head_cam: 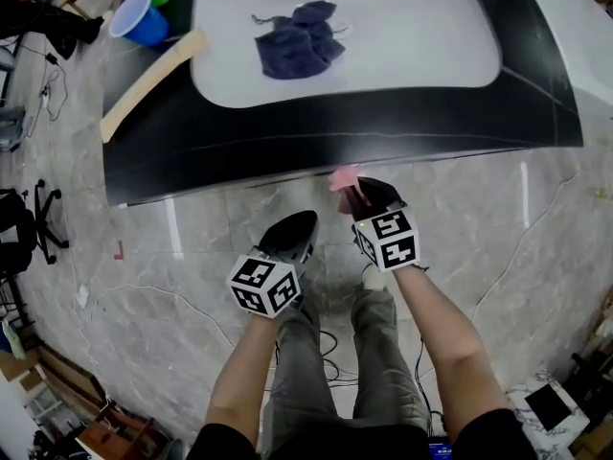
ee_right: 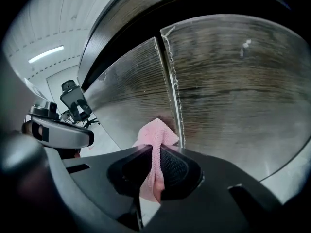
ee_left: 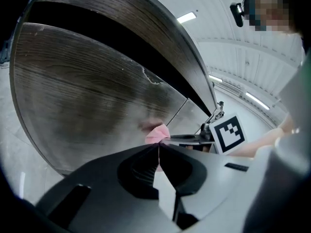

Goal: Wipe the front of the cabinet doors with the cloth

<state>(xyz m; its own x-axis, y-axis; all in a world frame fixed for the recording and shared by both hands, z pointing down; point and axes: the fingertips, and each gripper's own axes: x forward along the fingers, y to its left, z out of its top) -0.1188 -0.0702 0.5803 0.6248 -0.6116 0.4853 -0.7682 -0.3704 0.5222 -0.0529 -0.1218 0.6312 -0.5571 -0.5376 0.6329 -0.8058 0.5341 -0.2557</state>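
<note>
As right claw clamps it, cloth points doorward, perhaps touching

I see the pink cloth, bunched and pinched in my right tool, at twelve o'clock by the seam between the dark wood-grain cabinet doors.
</note>
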